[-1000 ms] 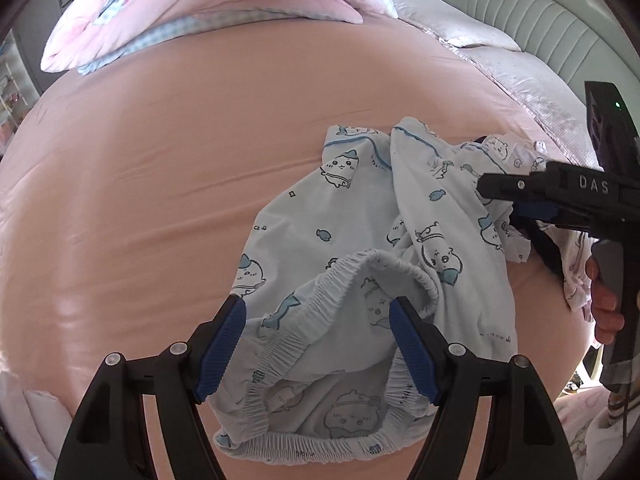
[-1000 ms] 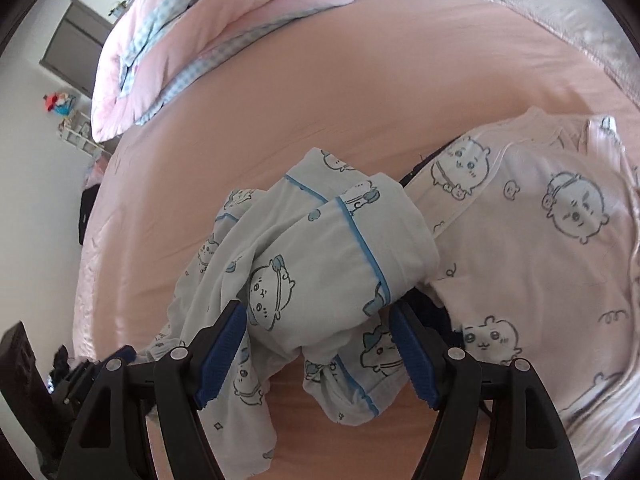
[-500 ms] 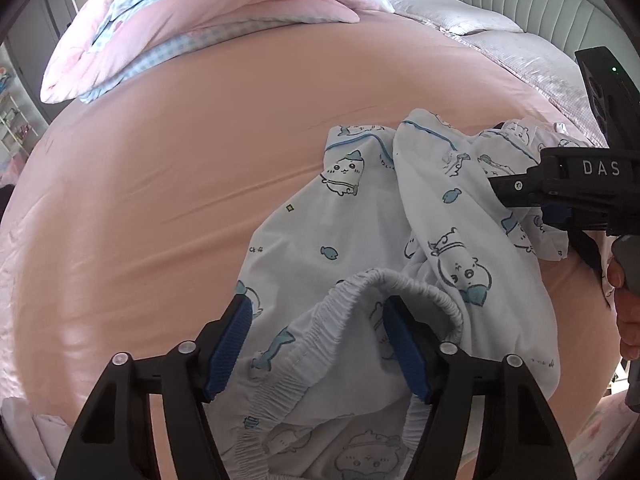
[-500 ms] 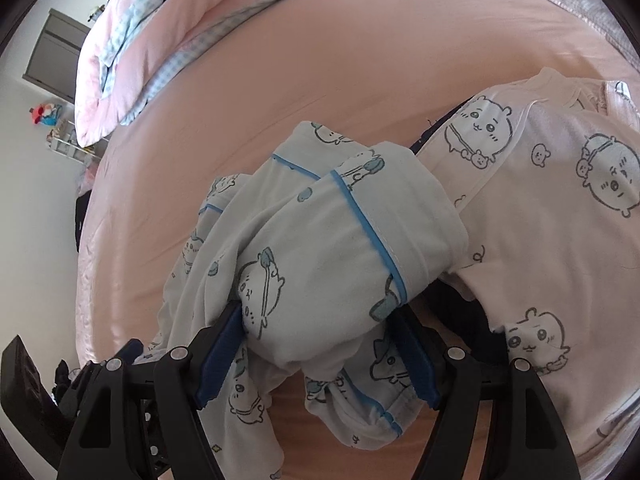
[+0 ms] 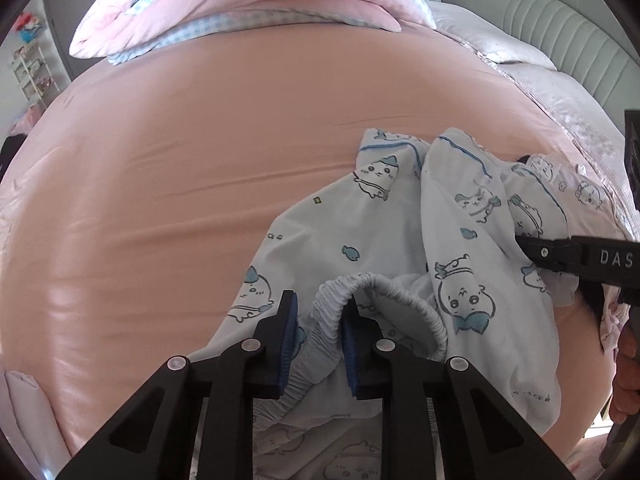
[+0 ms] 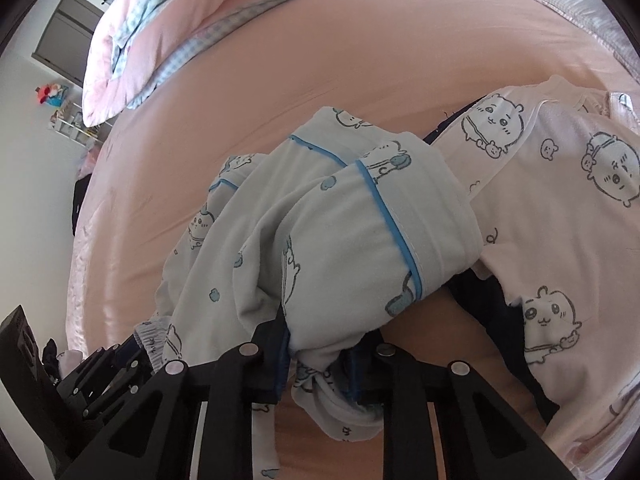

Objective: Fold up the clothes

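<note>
On the left, my left claw [image 5: 316, 334] is clenched on the gathered elastic waistband [image 5: 362, 286] of the pale blue cotton pyjama trousers with cartoon animal print [image 5: 400, 232], which lie rumpled on the bed's smooth pink sheet [image 5: 200, 152], right of its middle. Further right, my right claw [image 6: 318, 354] grips a bunched fold of the same trousers near a blue-piped hem [image 6: 394, 220]; its fingers stand close together with cloth between them. Just beside the trousers, partly under them, lies a pale pink pyjama top with the same cartoon print [image 6: 560, 184]. A dark garment [image 6: 492, 292] shows beneath both. I see no containers.
</note>
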Tool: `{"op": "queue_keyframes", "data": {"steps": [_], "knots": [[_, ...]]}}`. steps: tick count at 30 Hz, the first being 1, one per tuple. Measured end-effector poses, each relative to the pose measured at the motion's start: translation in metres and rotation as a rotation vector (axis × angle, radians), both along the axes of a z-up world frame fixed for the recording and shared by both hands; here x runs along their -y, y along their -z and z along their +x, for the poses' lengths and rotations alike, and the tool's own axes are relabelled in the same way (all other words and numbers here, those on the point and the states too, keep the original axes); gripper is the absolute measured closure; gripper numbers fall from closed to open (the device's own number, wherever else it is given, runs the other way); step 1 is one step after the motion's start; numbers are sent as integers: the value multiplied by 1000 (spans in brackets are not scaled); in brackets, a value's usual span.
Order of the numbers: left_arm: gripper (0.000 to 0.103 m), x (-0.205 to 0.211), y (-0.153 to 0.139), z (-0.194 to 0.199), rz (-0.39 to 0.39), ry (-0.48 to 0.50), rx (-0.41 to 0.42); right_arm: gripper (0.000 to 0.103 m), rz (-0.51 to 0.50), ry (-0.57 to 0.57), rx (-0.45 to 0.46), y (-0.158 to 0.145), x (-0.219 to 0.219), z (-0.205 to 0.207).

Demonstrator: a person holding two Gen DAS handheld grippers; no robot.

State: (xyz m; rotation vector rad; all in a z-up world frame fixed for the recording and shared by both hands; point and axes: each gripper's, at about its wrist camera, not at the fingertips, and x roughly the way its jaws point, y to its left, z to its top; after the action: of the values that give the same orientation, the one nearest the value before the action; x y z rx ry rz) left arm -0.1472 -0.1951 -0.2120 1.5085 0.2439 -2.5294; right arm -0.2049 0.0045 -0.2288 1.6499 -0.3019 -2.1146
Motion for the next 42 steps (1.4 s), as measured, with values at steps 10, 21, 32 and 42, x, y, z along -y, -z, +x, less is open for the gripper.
{"op": "queue_keyframes", "data": {"steps": [10, 21, 32, 42], "knots": [[88, 10, -16, 22, -24, -64, -52, 83, -55, 33, 46, -1, -20, 16], [88, 33, -16, 29, 34, -141, -69, 83, -45, 28, 65, -7, -17, 33], [88, 42, -31, 40, 15, -163, -104, 83, -36, -47, 83, -9, -25, 45], [88, 73, -47, 39, -43, -206, -112, 83, -26, -141, 105, -4, 7, 67]]}}
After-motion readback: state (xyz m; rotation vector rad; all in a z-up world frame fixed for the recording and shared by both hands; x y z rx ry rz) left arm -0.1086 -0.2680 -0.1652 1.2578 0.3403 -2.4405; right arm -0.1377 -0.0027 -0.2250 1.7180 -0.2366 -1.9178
